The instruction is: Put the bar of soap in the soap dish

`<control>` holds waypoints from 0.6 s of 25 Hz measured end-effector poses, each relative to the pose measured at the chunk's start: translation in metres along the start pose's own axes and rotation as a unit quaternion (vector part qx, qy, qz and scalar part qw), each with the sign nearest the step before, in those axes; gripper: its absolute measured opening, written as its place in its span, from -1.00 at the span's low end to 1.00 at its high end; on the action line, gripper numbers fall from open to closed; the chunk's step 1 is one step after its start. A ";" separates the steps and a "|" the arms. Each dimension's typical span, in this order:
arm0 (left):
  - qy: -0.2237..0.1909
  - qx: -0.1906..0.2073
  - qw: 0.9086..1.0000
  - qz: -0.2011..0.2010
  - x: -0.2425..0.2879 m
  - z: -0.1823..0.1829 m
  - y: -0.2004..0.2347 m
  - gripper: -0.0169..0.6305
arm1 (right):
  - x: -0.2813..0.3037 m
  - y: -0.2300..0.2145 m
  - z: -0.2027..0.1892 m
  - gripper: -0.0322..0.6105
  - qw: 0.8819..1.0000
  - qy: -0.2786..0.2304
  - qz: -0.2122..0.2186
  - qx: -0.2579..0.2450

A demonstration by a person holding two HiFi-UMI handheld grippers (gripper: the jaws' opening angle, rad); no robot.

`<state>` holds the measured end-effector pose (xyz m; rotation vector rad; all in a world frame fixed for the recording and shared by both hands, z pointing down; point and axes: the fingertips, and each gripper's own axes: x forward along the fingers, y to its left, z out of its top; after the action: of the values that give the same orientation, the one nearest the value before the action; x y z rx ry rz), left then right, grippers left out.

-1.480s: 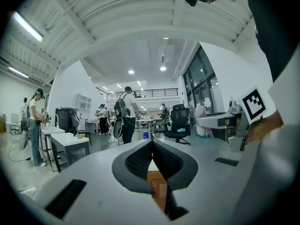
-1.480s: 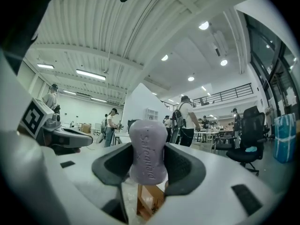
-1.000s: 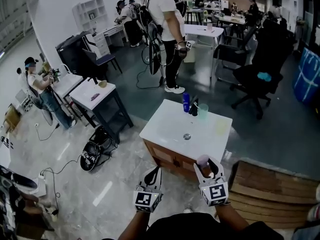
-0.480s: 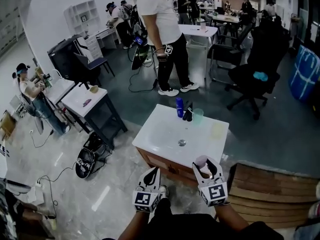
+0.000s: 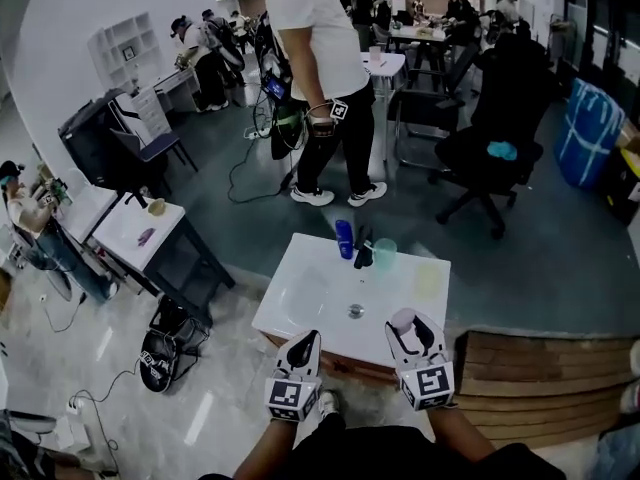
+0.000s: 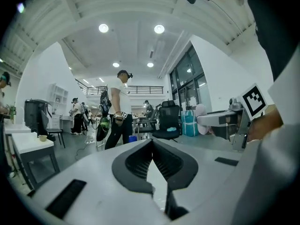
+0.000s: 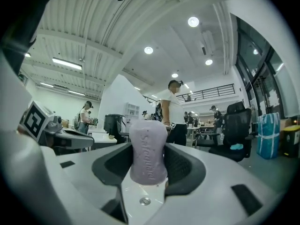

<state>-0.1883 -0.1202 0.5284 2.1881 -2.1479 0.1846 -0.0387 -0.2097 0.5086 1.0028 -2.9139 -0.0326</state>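
A pale purple bar of soap (image 5: 403,320) stands upright between the jaws of my right gripper (image 5: 407,332), which is shut on it; in the right gripper view the soap (image 7: 148,150) fills the gap of that gripper (image 7: 149,165). My left gripper (image 5: 303,349) is shut and empty, its tips meeting (image 6: 152,143). Both hover over the near edge of a white sink top (image 5: 310,298) with a drain (image 5: 355,311). A pale yellow flat dish (image 5: 428,279) lies at the top's far right. From the left gripper view the right gripper (image 6: 224,120) shows at the right.
A blue bottle (image 5: 344,238), a black item (image 5: 362,251) and a green cup (image 5: 384,255) stand at the sink top's back edge. A person in a white shirt (image 5: 318,68) stands beyond. Wooden platform (image 5: 535,383) at right, black chair (image 5: 488,153), small table (image 5: 140,236) and bag (image 5: 158,348) at left.
The view has closed in on the sink top, which now lies just under both grippers. The right gripper still holds the soap; the left stays shut.
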 end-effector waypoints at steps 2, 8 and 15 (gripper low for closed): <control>0.001 0.003 1.000 -0.012 0.015 0.003 0.014 -0.89 | 0.016 -0.007 0.002 -0.24 1.000 0.003 -0.022 0.011; 0.007 0.006 0.999 -0.048 0.054 0.012 0.055 -0.89 | 0.058 -0.020 0.009 -0.24 0.998 0.015 -0.069 0.002; 0.001 0.010 0.995 -0.097 0.094 0.012 0.089 -0.89 | 0.092 -0.033 0.004 -0.24 0.992 0.025 -0.124 0.007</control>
<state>-0.2752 -0.2172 0.5264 2.3874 -1.9251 0.1971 -0.0912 -0.2927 0.5076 1.3413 -2.7299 0.0030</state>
